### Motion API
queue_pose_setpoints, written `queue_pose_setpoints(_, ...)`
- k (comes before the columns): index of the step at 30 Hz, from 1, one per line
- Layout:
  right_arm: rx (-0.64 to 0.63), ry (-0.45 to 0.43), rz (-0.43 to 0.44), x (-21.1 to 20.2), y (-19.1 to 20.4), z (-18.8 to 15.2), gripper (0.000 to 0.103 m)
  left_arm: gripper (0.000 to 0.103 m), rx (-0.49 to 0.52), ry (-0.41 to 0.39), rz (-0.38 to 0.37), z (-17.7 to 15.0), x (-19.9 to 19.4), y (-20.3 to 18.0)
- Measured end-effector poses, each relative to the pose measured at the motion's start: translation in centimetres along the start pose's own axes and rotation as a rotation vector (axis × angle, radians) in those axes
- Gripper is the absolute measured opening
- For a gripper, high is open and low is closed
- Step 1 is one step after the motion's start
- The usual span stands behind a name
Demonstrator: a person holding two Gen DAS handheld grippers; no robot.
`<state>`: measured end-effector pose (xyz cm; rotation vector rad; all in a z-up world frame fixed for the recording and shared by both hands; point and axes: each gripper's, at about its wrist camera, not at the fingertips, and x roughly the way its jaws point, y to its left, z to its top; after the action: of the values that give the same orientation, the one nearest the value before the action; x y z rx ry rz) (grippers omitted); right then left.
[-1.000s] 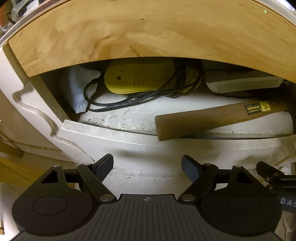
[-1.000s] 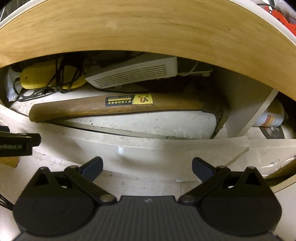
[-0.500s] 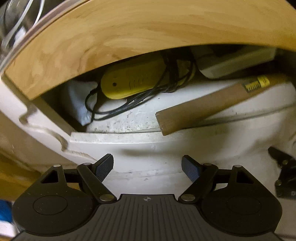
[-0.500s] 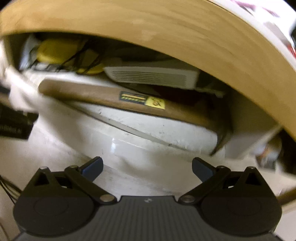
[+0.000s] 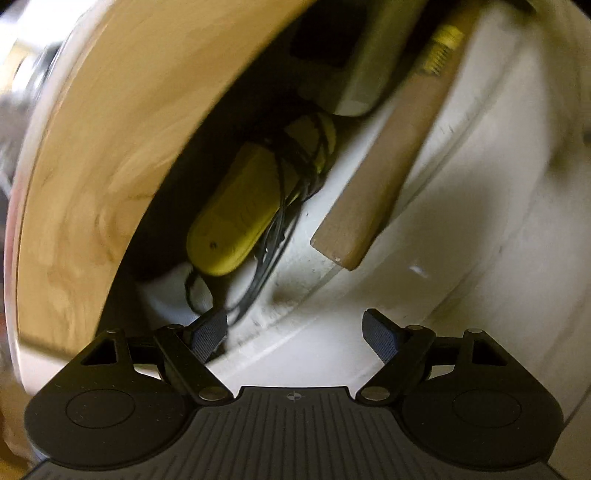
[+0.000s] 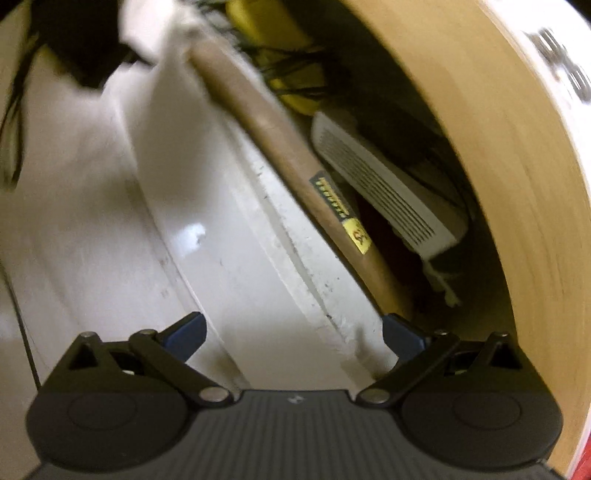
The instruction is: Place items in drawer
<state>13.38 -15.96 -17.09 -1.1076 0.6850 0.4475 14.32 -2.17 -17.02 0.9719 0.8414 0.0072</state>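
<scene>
Left wrist view: we see the white open drawer (image 5: 461, 229) under the pale plywood bench top (image 5: 110, 155). Inside lie a wooden-handled hammer (image 5: 373, 177), a yellow oblong plastic device (image 5: 236, 218) wrapped in thin black cord (image 5: 280, 221), a white vented plastic box (image 5: 365, 70) and a crumpled white cloth (image 5: 166, 295) at the near corner. Frame is motion-blurred and strongly tilted.

Left tongs (image 5: 295, 336): wide, nothing between the pads; they hang above the drawer's front rim, near the cloth and cord. Right tongs (image 6: 293, 336): also wide and empty, over the drawer front (image 6: 229, 236), with the hammer (image 6: 295, 158) just beyond the right finger. The hammer's head is hidden from us in both views.

Handling notes, judged only:
- Hammer: stiff, probably heavy toward the head, smooth varnished shaft, so it may swing in a grip. We would take it on the shaft close to the head, past the yellow label (image 6: 356, 234), not at the free butt end.
- Yellow device (image 6: 266, 26): likely light, hard shell, rounded and somewhat slippery; grip across its narrow width, and watch the cord, which can snag.
- Vented box (image 6: 384, 188): light, rigid, possibly brittle at the slots; hold by its long edges.
- Cloth: soft, pinch anywhere.

All items we can see sit already inside the drawer.
</scene>
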Motion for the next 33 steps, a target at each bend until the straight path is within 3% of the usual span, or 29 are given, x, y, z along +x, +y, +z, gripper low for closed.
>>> queue_pose_setpoints(7, -0.288, 0.023, -0.021, 1.3, 1.6, -1.0, 0.095, 0.081, 0.304, -0.065, 0.077, -1.4, 1.5, -2.6)
queue_pose_setpoints(10, -0.313, 0.049, -0.024, 1.9, 1.1, -1.4, 0.088, 0.081, 0.329, -0.064, 0.064, -1.6, 1.8, -3.1)
queue_pose_setpoints(12, -0.304, 0.067, -0.029, 2.3, 0.4, -1.5, 0.077, 0.079, 0.323, -0.052, 0.052, -1.6, 2.1, -3.1)
queue_pose_setpoints(13, -0.297, 0.075, -0.035, 2.4, 0.1, -1.5, 0.072, 0.071, 0.324, -0.047, 0.047, -1.3, 2.1, -2.9)
queue_pose_setpoints(15, -0.276, 0.089, -0.042, 2.7, -0.5, -1.5, 0.048, 0.052, 0.322, -0.043, 0.015, -1.4, 2.0, -2.9)
queue_pose_setpoints(16, -0.257, 0.097, -0.021, 2.7, -0.7, -1.4, 0.044, 0.049, 0.32, -0.042, -0.005, -1.4, 2.0, -2.9)
queue_pose_setpoints(33, -0.197, 0.147, -0.01, 1.4, -0.4, -1.5, 0.044, 0.046, 0.339, -0.019, -0.011, -1.2, 1.2, -3.9)
